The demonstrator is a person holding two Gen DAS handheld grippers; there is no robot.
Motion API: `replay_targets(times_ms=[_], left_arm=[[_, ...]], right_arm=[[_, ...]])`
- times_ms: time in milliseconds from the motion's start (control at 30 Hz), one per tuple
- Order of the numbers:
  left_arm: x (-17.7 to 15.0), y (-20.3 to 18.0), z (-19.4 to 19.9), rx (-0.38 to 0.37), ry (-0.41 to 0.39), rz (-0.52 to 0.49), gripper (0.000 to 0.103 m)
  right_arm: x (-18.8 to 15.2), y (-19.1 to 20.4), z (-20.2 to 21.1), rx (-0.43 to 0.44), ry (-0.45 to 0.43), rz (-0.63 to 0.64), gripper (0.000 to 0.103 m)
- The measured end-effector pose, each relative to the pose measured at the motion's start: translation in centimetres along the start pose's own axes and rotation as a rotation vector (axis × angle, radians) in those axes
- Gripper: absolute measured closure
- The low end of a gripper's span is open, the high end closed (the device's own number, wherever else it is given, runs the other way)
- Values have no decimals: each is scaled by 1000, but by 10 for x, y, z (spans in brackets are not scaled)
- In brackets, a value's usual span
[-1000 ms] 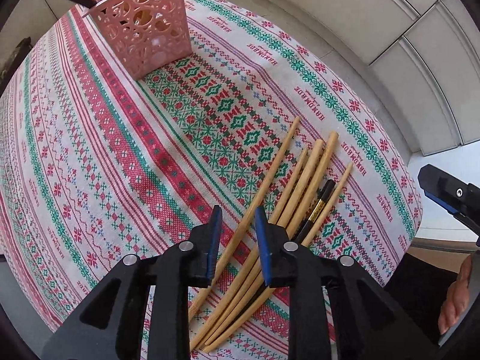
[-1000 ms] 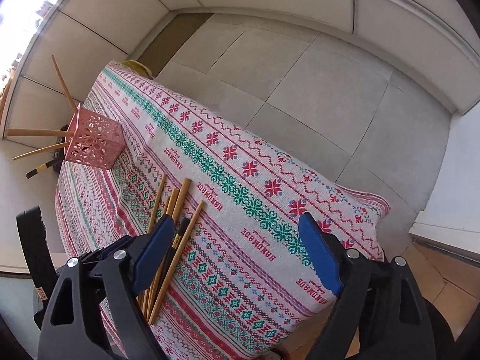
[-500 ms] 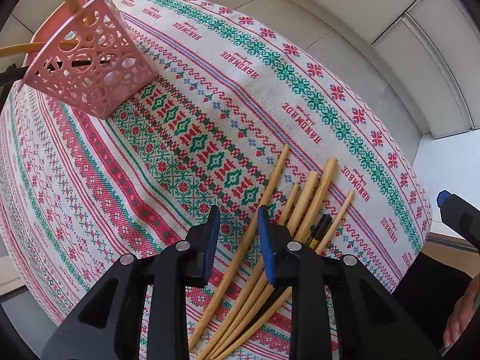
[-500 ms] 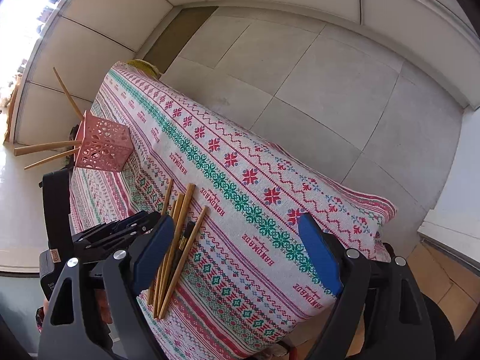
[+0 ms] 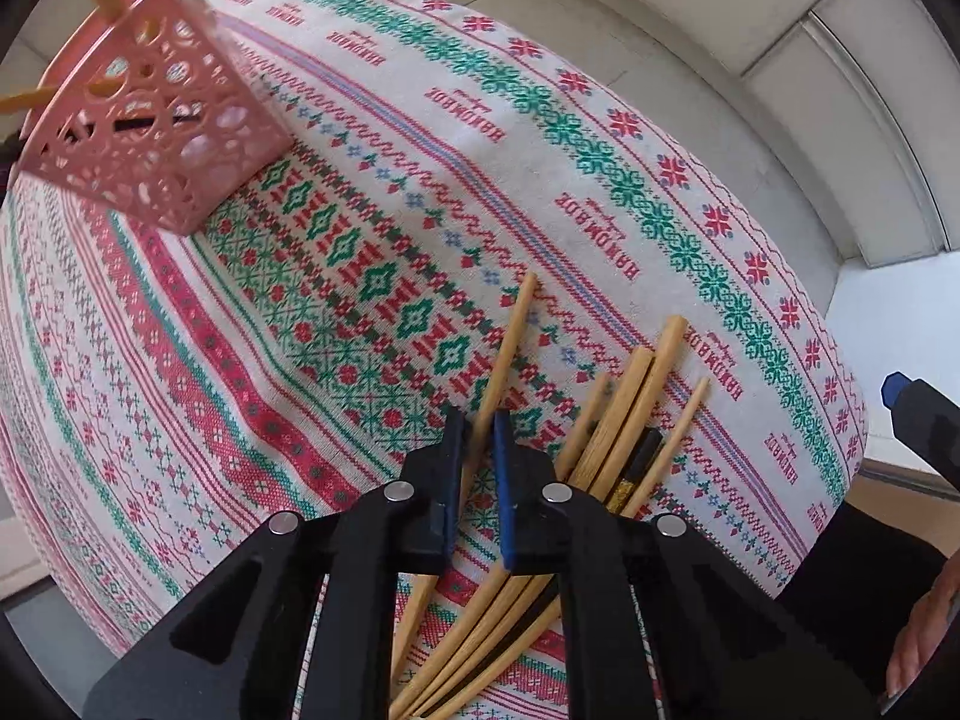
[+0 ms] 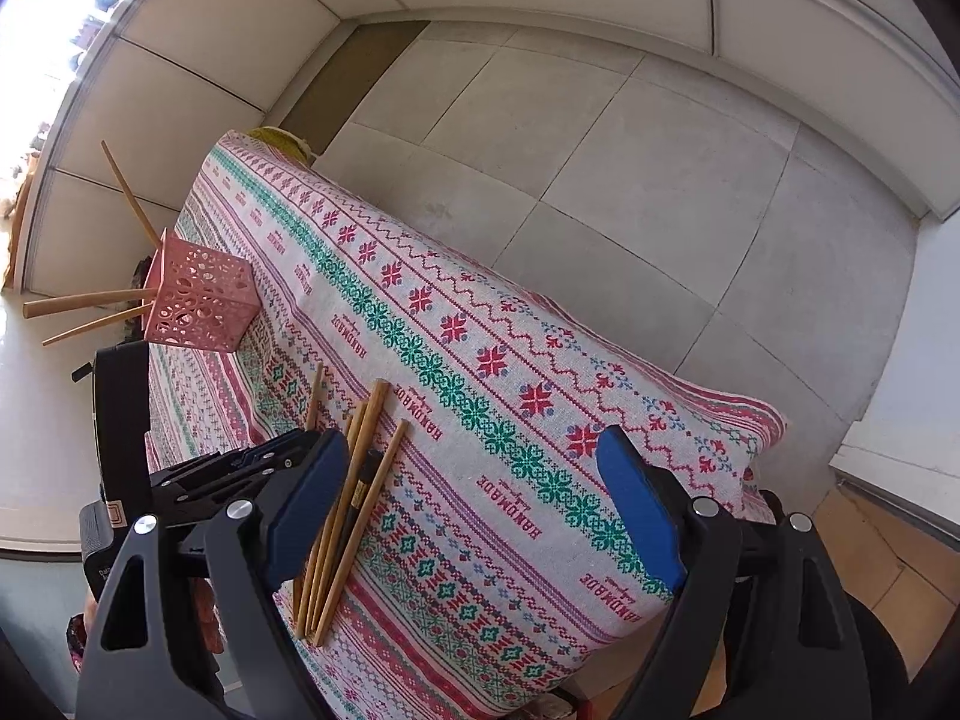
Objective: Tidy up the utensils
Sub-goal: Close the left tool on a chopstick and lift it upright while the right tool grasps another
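My left gripper (image 5: 478, 468) has slid across the cloth since a second ago and pinched its tongs onto the lone bamboo chopstick (image 5: 503, 354), set apart from the bundle of chopsticks (image 5: 630, 414) near the tabletop's right end. I judge the pickup is secured and lifting comes next. The pink perforated holder (image 5: 150, 132), already holding sticks, stands at the far-left corner, well apart. My right gripper (image 6: 474, 510) hangs above the near edge, tongs wide apart and empty. Nothing blocks the way between.
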State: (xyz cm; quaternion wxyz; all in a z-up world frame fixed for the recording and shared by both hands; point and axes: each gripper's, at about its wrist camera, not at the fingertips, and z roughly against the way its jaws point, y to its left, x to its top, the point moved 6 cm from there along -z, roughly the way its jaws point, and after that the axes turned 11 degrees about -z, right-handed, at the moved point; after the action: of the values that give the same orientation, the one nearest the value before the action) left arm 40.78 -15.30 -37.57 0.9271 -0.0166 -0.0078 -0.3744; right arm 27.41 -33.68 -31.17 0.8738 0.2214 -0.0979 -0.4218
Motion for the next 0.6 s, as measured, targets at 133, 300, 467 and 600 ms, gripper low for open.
replay_targets(times_ms=[133, 300, 467, 600], left_arm=[[-38, 35, 4, 18, -55, 194, 98], [-96, 62, 30, -76, -182, 421, 98], [-112, 74, 93, -90, -372, 457, 98], [-118, 78, 121, -87, -448, 448, 98]], right_arm=[[-9, 10, -12, -49, 23, 54, 20], [-27, 36, -39, -97, 125, 98, 45], [-36, 50, -68, -177, 185, 71, 64], [-33, 58, -72, -245, 113, 84, 64]])
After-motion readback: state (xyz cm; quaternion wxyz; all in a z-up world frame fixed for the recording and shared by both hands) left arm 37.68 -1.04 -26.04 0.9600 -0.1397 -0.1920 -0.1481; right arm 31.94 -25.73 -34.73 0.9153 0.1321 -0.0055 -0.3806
